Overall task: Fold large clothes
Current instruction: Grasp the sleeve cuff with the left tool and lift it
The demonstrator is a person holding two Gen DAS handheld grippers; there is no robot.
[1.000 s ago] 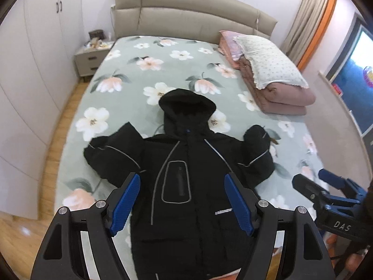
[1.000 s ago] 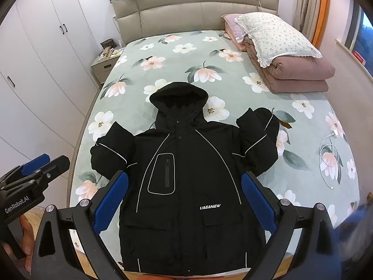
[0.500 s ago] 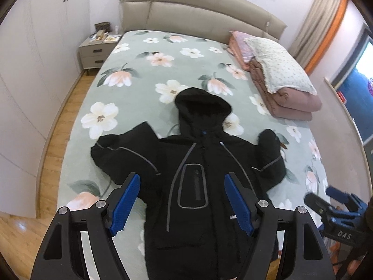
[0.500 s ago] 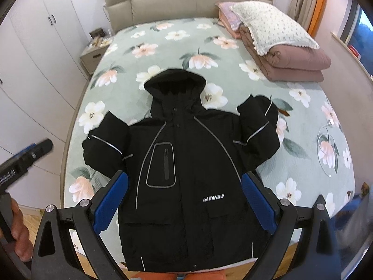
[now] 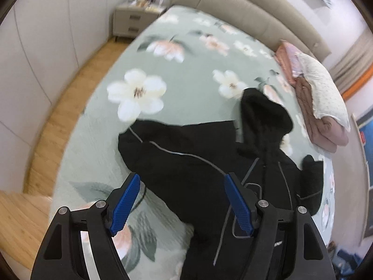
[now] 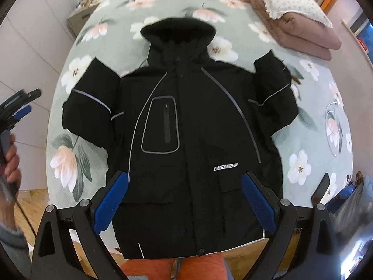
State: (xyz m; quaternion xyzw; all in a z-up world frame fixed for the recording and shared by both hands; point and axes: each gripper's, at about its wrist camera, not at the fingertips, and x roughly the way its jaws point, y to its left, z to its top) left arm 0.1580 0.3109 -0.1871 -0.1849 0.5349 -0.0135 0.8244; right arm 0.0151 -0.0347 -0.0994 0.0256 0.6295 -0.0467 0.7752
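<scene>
On the bed (image 6: 77, 158), a jacket (image 6: 193, 128) is spread flat.
Both grippers, left (image 5: 181, 200) and right (image 6: 184, 200), are held apart above it.

Motion-blurred across the whole left wrist view, with the black jacket (image 5: 209, 175) cut off at the bottom edge behind the left hand-held gripper (image 5: 181, 200), its hem hidden; smeared at the left edge of the right wrist view, a hand (image 6: 10, 161) only partly shown.
</scene>
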